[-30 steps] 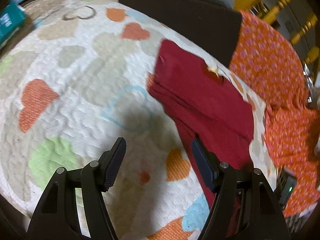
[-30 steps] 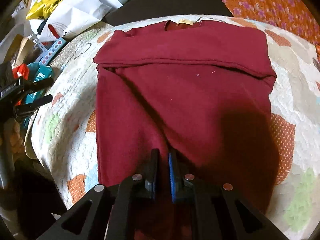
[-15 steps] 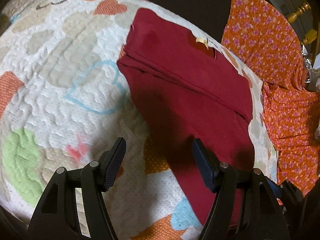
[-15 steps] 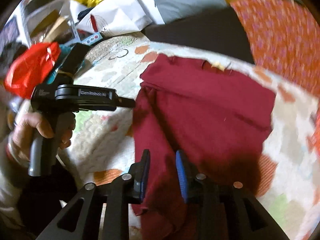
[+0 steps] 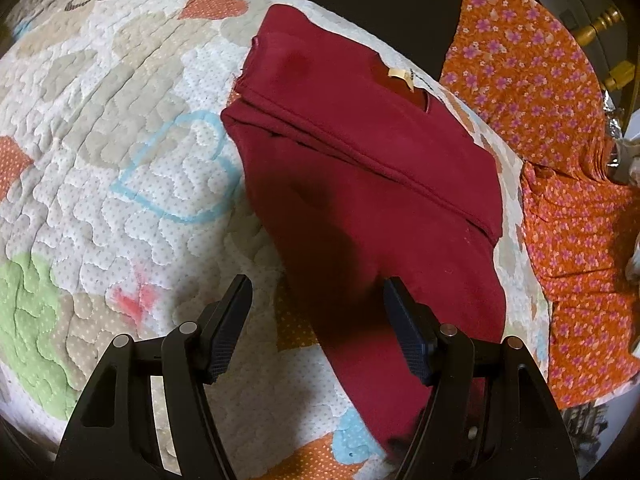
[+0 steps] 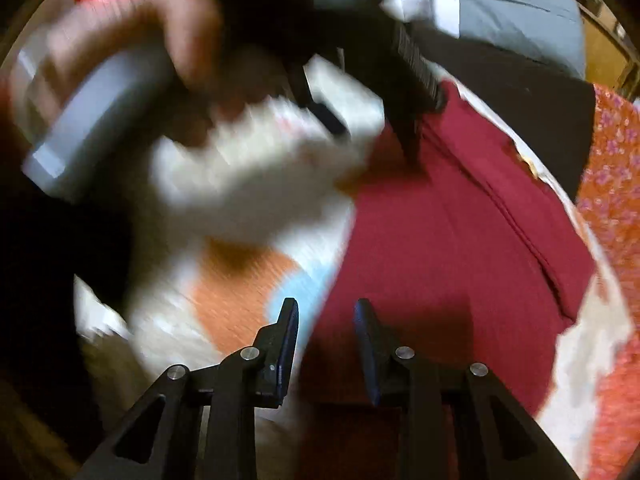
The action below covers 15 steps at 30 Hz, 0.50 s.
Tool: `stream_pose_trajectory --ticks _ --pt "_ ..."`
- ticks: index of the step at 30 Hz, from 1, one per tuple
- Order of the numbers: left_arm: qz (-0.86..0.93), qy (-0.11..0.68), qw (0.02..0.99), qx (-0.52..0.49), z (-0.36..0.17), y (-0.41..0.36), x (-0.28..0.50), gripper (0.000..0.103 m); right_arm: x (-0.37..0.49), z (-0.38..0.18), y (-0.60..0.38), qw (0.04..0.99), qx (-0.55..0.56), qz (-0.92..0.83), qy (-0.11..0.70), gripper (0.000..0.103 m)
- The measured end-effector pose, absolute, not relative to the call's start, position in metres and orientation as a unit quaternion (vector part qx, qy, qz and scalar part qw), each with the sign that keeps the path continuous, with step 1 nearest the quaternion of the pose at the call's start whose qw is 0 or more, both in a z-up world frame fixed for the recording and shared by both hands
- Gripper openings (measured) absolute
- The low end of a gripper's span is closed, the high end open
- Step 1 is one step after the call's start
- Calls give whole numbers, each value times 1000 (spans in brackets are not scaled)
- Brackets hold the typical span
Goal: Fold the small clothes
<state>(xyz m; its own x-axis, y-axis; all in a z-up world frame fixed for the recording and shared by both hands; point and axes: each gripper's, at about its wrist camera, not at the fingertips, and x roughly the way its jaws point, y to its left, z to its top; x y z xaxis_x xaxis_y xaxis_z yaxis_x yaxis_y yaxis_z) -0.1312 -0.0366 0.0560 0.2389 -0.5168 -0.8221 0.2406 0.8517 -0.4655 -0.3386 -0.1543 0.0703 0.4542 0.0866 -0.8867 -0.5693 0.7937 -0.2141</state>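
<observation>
On the far left lies the bare heart-print quilt [image 5: 100, 168], and the left gripper [image 5: 316, 300] hangs over it with its jaws spread wide and nothing between them. At its two o'clock sits the dark red shirt [image 5: 360, 168], partly folded, its top flap laid across and its lower end trailing toward the near edge. It looks soft, light and limp, so it will likely sag wherever it isn't supported; the near corners seem the best hold. The right gripper [image 6: 326, 312] has been opening, nothing pinched, with the shirt's edge just beneath.
</observation>
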Motion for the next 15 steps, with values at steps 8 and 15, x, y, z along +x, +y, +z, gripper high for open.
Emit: stream_pose_trajectory --ticks 8,15 --pt "-243 538 788 -177 80 -6 -125 68 -323 72 -184 831 -146 217 492 11" --pt "-213 479 824 -213 115 43 -123 68 -322 107 -197 794 88 345 493 6"
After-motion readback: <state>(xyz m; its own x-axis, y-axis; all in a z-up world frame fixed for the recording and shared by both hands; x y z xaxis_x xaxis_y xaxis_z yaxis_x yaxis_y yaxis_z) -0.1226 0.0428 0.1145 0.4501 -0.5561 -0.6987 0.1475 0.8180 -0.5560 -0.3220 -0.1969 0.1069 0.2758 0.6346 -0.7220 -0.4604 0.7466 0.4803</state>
